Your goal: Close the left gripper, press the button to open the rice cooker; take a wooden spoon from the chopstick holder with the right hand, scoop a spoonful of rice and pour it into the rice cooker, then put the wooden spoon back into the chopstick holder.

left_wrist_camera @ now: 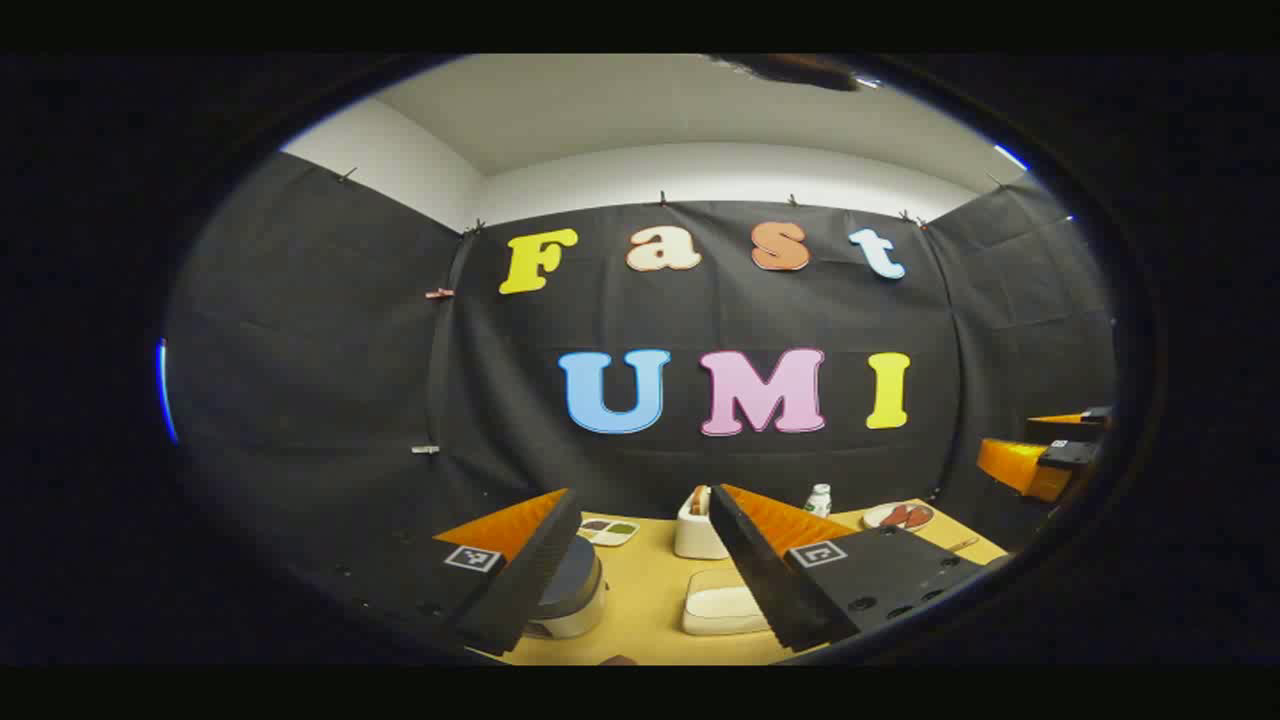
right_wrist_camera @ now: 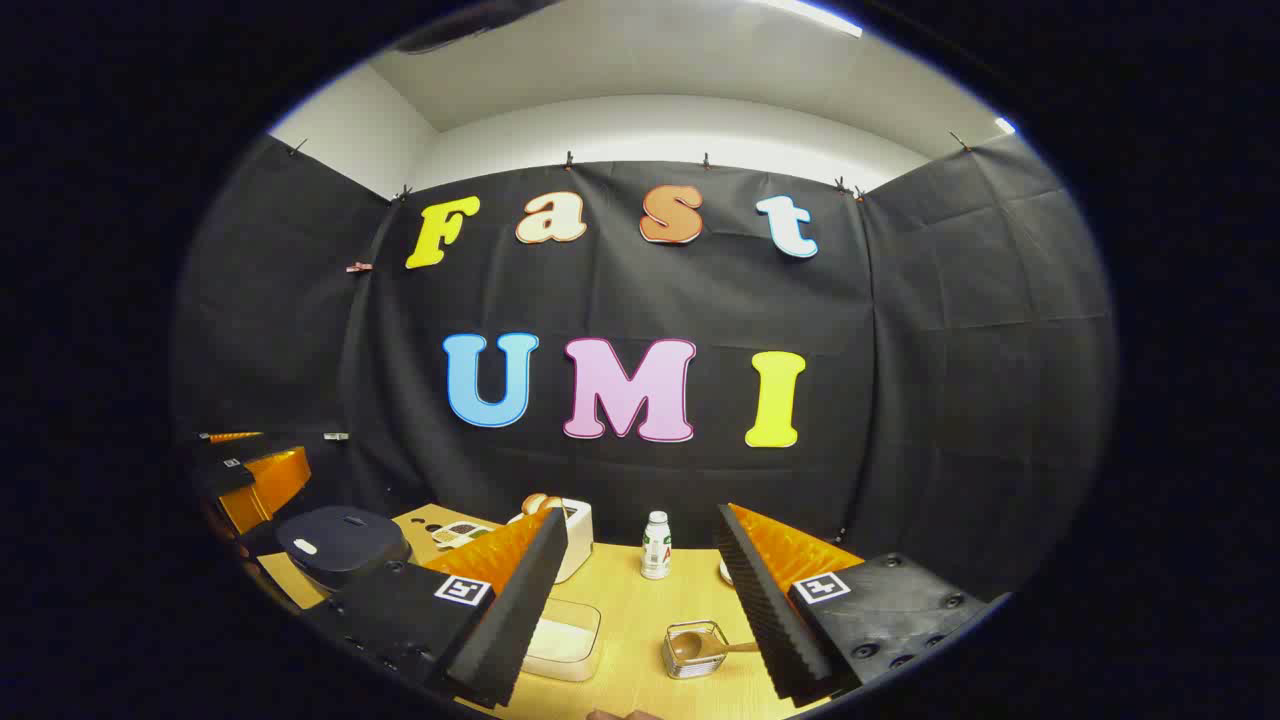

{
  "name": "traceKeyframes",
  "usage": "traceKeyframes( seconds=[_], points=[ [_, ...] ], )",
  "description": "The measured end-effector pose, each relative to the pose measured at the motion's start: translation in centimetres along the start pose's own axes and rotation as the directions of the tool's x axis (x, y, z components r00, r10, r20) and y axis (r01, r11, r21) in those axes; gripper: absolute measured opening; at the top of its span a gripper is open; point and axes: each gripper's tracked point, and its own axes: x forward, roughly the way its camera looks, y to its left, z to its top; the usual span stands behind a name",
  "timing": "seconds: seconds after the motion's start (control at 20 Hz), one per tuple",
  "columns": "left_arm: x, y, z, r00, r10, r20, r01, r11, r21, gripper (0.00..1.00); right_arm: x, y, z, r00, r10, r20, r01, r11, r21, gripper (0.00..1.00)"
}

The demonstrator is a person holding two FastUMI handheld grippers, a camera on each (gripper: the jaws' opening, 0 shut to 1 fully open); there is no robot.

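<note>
While both grippers gape, rice cooker (right_wrist_camera: pixel 340 545) lidded

The dark-lidded rice cooker (right_wrist_camera: pixel 340 545) sits closed at far left, the wooden spoon (right_wrist_camera: pixel 700 648) resting in its wire chopstick holder (right_wrist_camera: pixel 692 650) nearer right.

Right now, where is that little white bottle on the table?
In the right gripper view the white bottle stands upright at the back of the wooden table, near the black cloth wall, just right of the white toaster and behind the small wire holder.
</note>
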Motion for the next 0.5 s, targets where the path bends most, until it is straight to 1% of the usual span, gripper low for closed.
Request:
traceKeyframes(
  seconds=[0.05,0.1,0.2,0.35,0.4,0.45,0.5],
  points=[
    [0.2,-0.3,-0.3,1.000,-0.011,-0.001,0.011,1.000,-0.019,0.89,0.2,0.1,-0.2,1.000,0.001,-0.004,-0.001,1.000,0.003,0.94],
    [0.3,-0.4,-0.4,1.000,-0.021,-0.005,0.021,0.999,-0.032,0.89,0.3,0.2,-0.4,1.000,-0.001,-0.008,0.001,1.000,0.006,0.93],
    [0.7,0.0,-0.7,1.000,-0.017,-0.009,0.017,1.000,-0.016,0.89,0.5,-0.2,-0.9,1.000,-0.016,-0.024,0.016,1.000,0.009,0.92],
    [1.3,0.4,-1.0,1.000,-0.008,-0.013,0.008,1.000,0.026,0.89,0.9,0.1,-1.4,0.999,-0.018,-0.034,0.020,0.999,0.033,0.92],
    [1.4,0.5,-1.2,1.000,-0.005,-0.020,0.006,0.999,0.033,0.87,1.0,0.4,-1.7,0.999,-0.015,-0.040,0.016,0.999,0.035,0.92],
    [1.5,0.5,-1.6,1.000,-0.006,-0.029,0.007,0.999,0.034,0.89,1.0,0.6,-1.9,0.999,-0.013,-0.045,0.015,0.999,0.031,0.93],
    [1.5,0.5,-1.8,0.999,-0.009,-0.037,0.011,0.999,0.032,0.89,1.0,0.7,-2.0,0.999,-0.015,-0.045,0.016,1.000,0.025,0.93]
  ],
)
